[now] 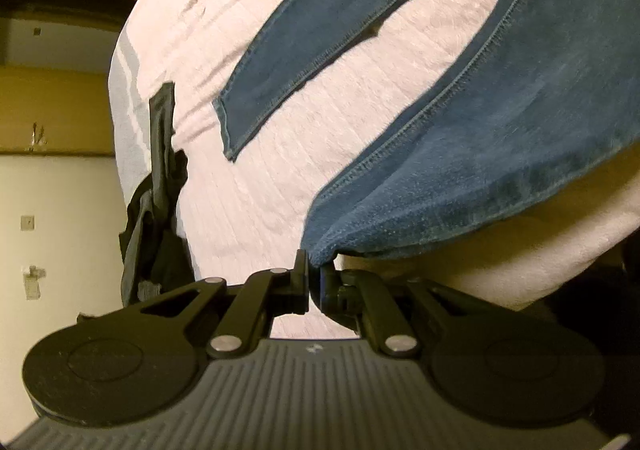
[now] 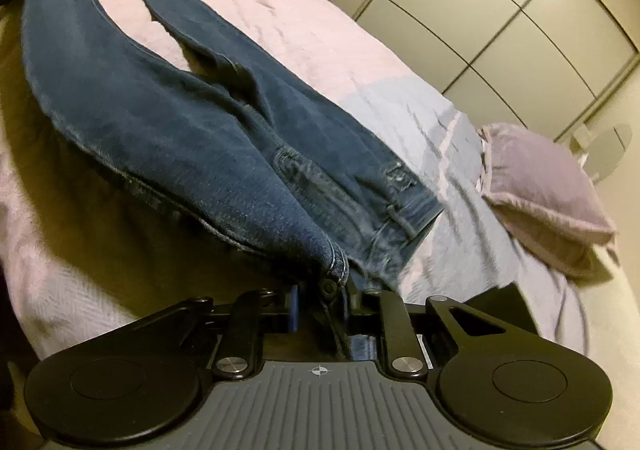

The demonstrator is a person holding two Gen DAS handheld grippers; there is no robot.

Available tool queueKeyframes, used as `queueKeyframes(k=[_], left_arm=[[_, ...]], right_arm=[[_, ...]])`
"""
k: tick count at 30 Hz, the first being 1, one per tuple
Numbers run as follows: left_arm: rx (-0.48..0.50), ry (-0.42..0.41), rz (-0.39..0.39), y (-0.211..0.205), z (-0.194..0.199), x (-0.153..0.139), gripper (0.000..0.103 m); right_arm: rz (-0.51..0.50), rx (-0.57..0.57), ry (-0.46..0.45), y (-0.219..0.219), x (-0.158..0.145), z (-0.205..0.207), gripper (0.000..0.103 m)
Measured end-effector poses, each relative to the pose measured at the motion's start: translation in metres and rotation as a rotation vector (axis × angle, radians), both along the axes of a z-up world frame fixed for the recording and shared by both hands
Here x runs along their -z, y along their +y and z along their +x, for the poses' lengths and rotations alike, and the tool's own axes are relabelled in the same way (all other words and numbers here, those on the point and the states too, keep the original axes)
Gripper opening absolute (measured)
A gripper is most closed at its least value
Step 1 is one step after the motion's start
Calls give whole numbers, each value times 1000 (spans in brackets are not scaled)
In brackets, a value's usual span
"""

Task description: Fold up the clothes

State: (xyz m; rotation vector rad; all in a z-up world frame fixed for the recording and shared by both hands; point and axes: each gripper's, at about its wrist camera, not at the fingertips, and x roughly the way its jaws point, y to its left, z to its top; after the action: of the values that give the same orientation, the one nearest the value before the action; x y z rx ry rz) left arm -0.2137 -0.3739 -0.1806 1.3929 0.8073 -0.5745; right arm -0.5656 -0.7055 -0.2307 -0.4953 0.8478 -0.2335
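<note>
Nearest the lens, the left gripper is pinching its black fingers together on the hem end of one leg of the dark blue denim jeans; that leg is rising off the bed and stretching away from the jaws, with shadow showing beneath it. Right gripper is likewise clamping denim, at the waistband corner near a belt loop, with cloth bunching between its fingers.

Jeans are lying lengthwise on the pale pink quilted bedspread, the held leg lifting along the bedspread's near edge, the other leg lying flat farther in on the bedspread, its hem pointing toward the dark grey crumpled garment that is hanging over the bedspread's far corner. Mauve pillow is sitting at the bedspread's head end, well apart from the waistband.

Judgement: the near leg seems to be being carried over toward the flat leg, halving the jeans lengthwise, though a single moment cannot settle the direction of travel.

Handling notes: denim is looking heavy and fairly stiff for cloth, sagging between the two holds yet keeping a broad curve. Not slippery, not fragile. Thick seamed places, hem and waistband, are giving the surest purchase; holding both ends taut should be keeping the leg from twisting.
</note>
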Motion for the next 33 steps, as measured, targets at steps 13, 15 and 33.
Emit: queueKeyframes(k=[13, 15, 33], left_arm=[[103, 113, -296, 31, 84, -63, 5], [133, 169, -312, 25, 111, -70, 5], [168, 498, -208, -120, 296, -27, 5]], right_arm=[[-81, -90, 200, -21, -104, 70, 15], [-94, -96, 237, -32, -120, 97, 15], [118, -112, 525, -185, -87, 307, 15]])
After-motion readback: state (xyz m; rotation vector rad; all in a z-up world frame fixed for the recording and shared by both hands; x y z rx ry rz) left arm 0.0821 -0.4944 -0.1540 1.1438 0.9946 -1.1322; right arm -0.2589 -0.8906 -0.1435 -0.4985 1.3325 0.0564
